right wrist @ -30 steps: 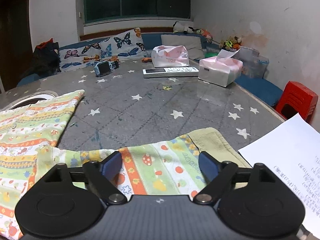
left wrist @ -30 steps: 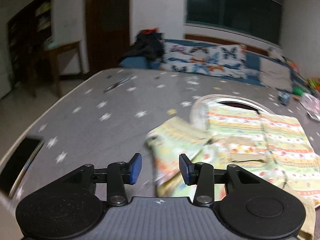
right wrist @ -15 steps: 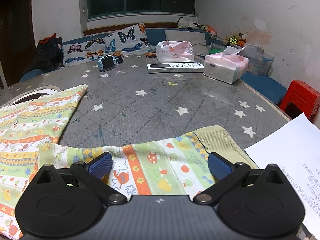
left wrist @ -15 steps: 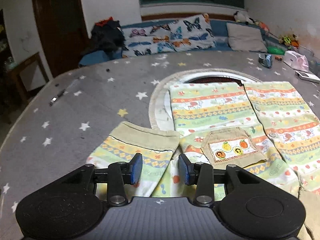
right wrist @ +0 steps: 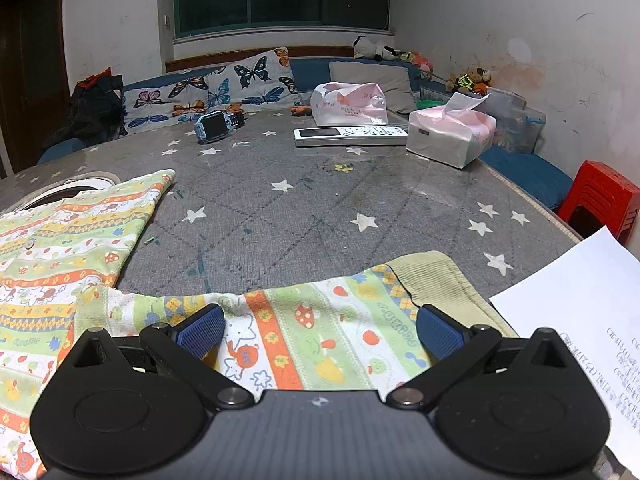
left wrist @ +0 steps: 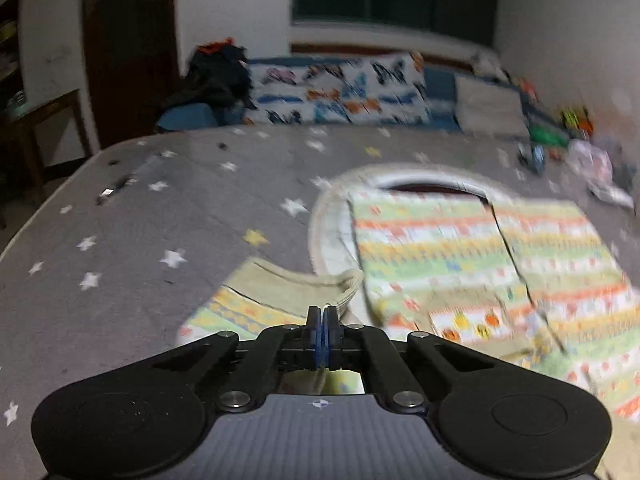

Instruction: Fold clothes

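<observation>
A child's top with green, orange and yellow stripes (left wrist: 460,248) lies spread on the grey star-patterned table cover (left wrist: 160,216). Its left sleeve (left wrist: 256,300) ends in a ribbed beige cuff that curls up at my left gripper (left wrist: 324,330). That gripper is shut, and the cuff's edge is pinched at its blue pads. In the right wrist view the other sleeve (right wrist: 320,320) lies flat beneath my right gripper (right wrist: 320,332). Its jaws stand wide open above the cloth, and the pads do not press on it. The garment's body (right wrist: 60,240) stretches off to the left.
A white printed sheet (right wrist: 592,320) lies just right of the right sleeve. Farther back are a remote (right wrist: 348,136), a tissue pack (right wrist: 448,136), a pink bag (right wrist: 348,104) and a blue watch (right wrist: 216,124). A red stool (right wrist: 604,200) stands past the table's right edge. A white ring (left wrist: 332,216) lies under the garment.
My left gripper swung over the left sleeve, sank toward it and shut on the cuff, which now curls up. My right gripper opened a little wider and has stayed in place.
</observation>
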`<state>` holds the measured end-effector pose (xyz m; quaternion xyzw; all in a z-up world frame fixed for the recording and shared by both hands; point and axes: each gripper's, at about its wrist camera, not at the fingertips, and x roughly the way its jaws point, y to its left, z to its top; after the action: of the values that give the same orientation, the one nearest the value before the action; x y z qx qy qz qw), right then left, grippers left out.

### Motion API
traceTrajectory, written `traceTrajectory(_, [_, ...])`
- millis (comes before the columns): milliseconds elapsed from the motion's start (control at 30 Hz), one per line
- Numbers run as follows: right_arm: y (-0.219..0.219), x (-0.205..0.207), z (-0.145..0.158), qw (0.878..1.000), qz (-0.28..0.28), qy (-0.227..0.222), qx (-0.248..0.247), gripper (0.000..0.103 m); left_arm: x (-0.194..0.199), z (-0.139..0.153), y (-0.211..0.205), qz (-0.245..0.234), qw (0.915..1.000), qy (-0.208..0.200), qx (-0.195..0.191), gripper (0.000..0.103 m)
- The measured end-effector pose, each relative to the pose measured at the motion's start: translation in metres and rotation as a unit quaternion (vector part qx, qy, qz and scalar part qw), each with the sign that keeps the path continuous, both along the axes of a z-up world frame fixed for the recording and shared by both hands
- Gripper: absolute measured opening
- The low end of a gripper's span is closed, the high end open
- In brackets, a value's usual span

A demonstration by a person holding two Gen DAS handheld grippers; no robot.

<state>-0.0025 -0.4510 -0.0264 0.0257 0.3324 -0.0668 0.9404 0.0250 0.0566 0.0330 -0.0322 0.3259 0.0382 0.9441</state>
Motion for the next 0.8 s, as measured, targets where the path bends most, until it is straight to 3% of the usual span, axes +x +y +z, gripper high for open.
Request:
traceTrajectory(133, [0.000, 0.000, 0.000, 1.000, -0.002, -0.001, 0.000, 0.103, -0.023, 0.016, 0.030, 0.057, 0.9976, -0.030, -0.026, 0.001])
traceTrajectory(300, [0.001, -0.001, 0.000, 1.000, -0.005, -0.003, 0.000, 0.103, -0.058, 0.021, 0.071, 0.136, 0.9887, -0.047, -0.043, 0.001])
traceTrajectory(567, [0.001, -0.001, 0.000, 1.000, -0.006, -0.004, 0.001, 0.103, -0.078, 0.000, 0.117, 0.214, 0.9752, -0.025, -0.051, 0.001])
traceTrajectory(800, [0.002, 0.000, 0.000, 1.000, -0.005, -0.001, -0.002, 0.103, -0.090, -0.009, 0.110, 0.239, 0.9696, 0.005, -0.050, 0.001])
